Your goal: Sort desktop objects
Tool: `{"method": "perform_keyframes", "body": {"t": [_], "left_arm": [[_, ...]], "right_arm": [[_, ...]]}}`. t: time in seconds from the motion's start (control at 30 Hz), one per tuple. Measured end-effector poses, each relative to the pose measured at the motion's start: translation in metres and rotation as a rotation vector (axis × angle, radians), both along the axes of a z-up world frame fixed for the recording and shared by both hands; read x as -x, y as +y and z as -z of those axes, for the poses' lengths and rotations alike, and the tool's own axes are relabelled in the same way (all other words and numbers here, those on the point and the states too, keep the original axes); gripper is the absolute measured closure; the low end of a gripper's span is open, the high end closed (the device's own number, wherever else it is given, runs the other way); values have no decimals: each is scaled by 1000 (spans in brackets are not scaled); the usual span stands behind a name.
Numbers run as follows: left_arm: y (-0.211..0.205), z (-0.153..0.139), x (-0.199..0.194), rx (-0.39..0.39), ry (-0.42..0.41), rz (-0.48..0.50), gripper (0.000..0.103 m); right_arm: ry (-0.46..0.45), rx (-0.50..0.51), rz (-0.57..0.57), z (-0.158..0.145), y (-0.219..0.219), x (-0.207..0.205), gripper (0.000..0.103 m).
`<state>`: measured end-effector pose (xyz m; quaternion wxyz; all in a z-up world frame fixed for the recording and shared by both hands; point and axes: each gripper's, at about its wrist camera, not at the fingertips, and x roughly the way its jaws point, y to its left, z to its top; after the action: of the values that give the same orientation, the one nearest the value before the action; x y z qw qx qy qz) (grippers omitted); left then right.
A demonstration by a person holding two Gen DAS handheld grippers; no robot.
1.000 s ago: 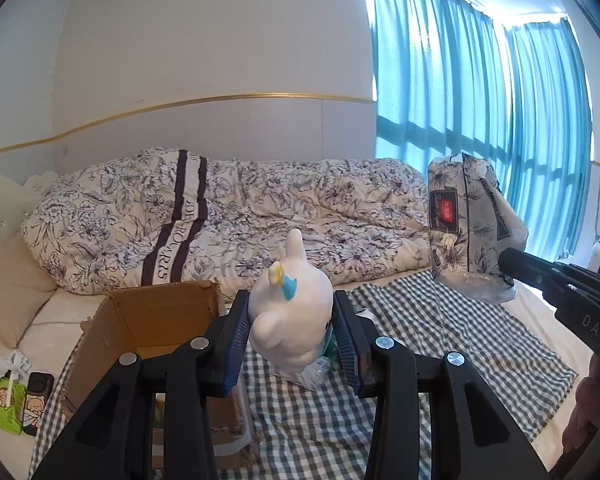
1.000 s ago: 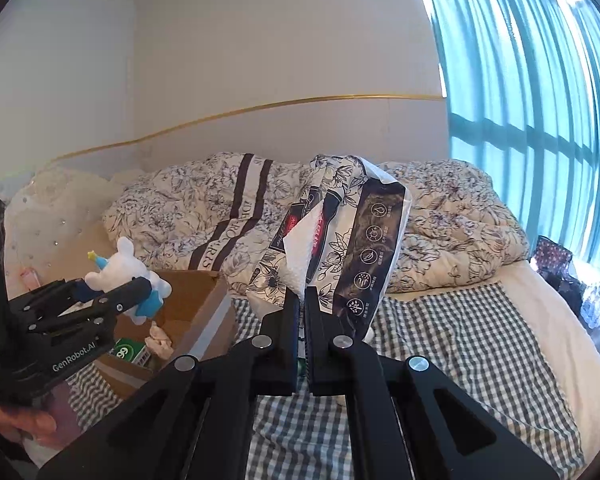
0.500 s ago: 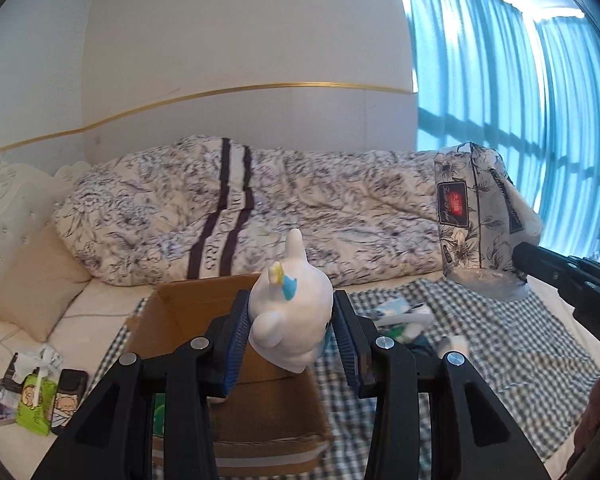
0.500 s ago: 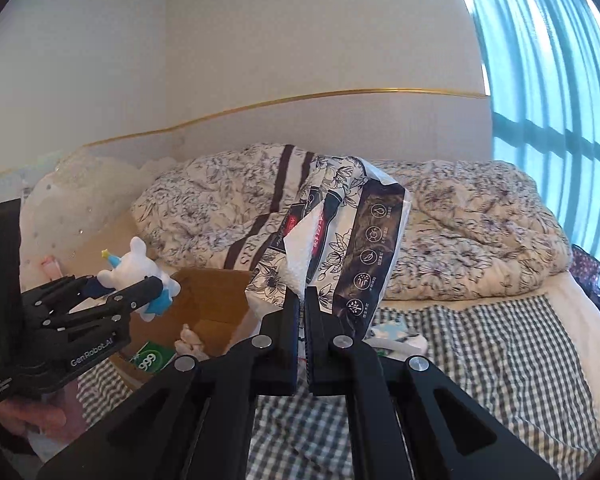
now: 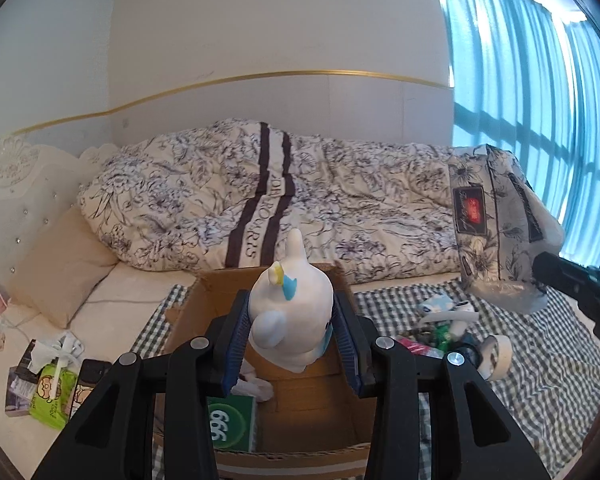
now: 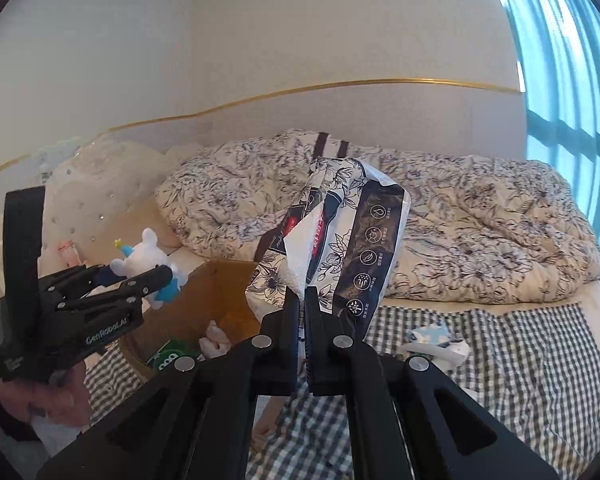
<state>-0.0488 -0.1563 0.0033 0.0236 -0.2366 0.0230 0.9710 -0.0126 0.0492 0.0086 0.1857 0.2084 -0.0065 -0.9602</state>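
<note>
Left wrist view: a bedroom, with a white wall carrying a curved gold trim line, blue curtains (image 5: 540, 92) bright with daylight at the right, a tufted white headboard (image 5: 16, 200) at the left, and a bed bearing a rumpled floral duvet (image 5: 300, 208) with two dark stripes, a beige pillow (image 5: 66, 276) and a black-and-white checked cloth (image 5: 540, 392) spread flat. On that cloth, an open brown cardboard box (image 5: 308, 408) with matte walls, holding a green packet marked 999 (image 5: 230, 424) and some crumpled white material. Above the box opening, left gripper (image 5: 292, 344) clamped by its blue ribbed pads on a soft white plush toy (image 5: 290, 316), rounded, with a yellow and blue tuft and one ear pointing up. To the right of the box, a small heap of loose items including a roll of tape (image 5: 496, 356); to the left, off the cloth, green tissue packs (image 5: 52, 396) and a dark phone-like slab. At the far right, the floral tissue pack (image 5: 496, 232), glossy and crinkled, hanging in the air from the tip of the other black tool. Right wrist view: same wall, trim, duvet and checked cloth, seen from the other side. Right gripper (image 6: 302, 308) pressed nearly together on the lower edge of the tissue pack (image 6: 340, 240), with a white tissue sticking out and a dark panel of round icons visible only here. Also only here: the person's hand (image 6: 48, 400) under the left tool, the plush in profile above the box rim, and a small blue-and-white packet (image 6: 432, 336) on the cloth
</note>
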Motion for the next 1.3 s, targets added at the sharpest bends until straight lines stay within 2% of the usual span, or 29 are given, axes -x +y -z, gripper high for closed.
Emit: {"method": "perform_keyframes", "body": {"t": [0.3, 0.8, 1.03, 1.3], "left_arm": [[-24, 6, 13, 10, -24, -47, 62], [-60, 19, 39, 6, -65, -122, 62], [-67, 32, 58, -1, -118, -127, 62], [-76, 58, 81, -44, -241, -122, 62]], "right_arm": [[-26, -10, -68, 4, -29, 24, 101], [-116, -53, -184, 32, -79, 65, 101], [-167, -81, -234, 50, -99, 82, 101], [-250, -122, -265, 71, -112, 94, 101]]}}
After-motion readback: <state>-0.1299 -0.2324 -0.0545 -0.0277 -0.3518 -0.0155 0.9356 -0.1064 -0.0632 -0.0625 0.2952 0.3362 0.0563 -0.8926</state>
